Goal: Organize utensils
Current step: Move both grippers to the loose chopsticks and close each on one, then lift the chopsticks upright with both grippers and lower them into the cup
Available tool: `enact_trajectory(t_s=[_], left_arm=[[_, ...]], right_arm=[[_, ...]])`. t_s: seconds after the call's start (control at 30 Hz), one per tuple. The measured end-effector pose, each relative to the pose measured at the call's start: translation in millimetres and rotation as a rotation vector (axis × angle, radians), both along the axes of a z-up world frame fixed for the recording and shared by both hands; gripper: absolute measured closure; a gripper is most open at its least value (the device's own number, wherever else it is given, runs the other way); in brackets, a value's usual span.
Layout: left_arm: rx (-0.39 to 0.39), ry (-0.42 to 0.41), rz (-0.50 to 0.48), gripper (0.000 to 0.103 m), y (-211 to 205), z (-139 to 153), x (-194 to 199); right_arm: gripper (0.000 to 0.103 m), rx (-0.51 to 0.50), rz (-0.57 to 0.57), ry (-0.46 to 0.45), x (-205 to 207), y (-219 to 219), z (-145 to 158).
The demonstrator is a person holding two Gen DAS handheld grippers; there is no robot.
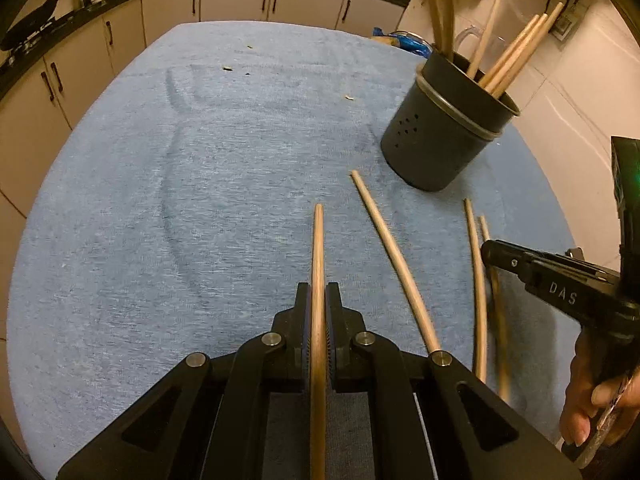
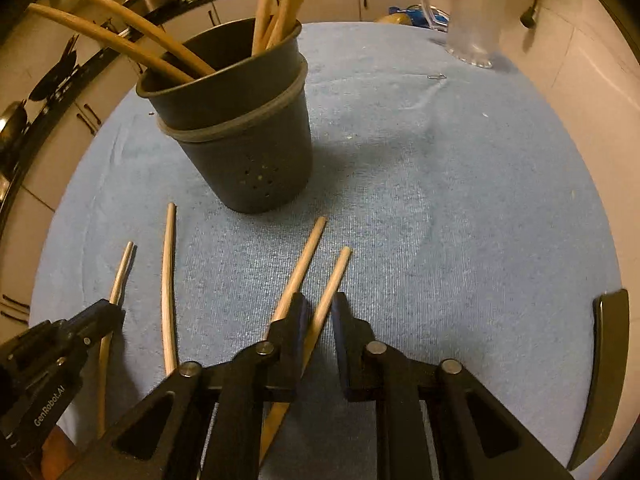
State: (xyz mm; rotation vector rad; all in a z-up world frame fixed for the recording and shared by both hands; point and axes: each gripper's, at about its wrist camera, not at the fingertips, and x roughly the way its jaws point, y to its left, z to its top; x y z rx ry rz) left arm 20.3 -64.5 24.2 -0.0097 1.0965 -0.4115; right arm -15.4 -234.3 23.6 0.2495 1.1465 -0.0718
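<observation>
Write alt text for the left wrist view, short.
The left gripper is shut on a wooden chopstick above a blue cloth. Three more chopsticks lie to its right, near a dark holder of utensils, and the right gripper enters from the right edge.

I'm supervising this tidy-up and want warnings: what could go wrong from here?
1. The chopstick lies skewed across the right gripper's jaws; it may pivot or slip when lifted.
2. The holder is crowded with leaning sticks; an incoming stick could knock them.
3. The left gripper works close beside; the two could collide.
</observation>
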Motion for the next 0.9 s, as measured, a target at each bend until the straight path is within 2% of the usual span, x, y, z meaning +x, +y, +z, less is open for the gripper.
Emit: enact_trajectory(t_s=[0.1,0.23,0.47,0.6,0.9], left_arm=[[-0.021,-0.022,-0.011,0.097,0,7,-3],[-0.071,-0.075,-0.005,0.097,8,29,-9],[-0.141,-0.22,0.019,0.097,24,78,-27],[-0.161,-0.269,0.027,0.097,28,101,-33],[-0.16,-0.317,0.023,0.097,24,124,-50]], right_arm=[[0.096,0.103,-0.032,-0.024,-9,-15,-1],[0.097,0.215,-0.038,-0.135,-28,-23,17],[0.097,0.227,-0.001,-0.405,-60,-17,75],[0.096,0.212,0.017,-0.539,-84,-9,100],[0.097,0.219,-0.003,-0.654,-108,-13,127]])
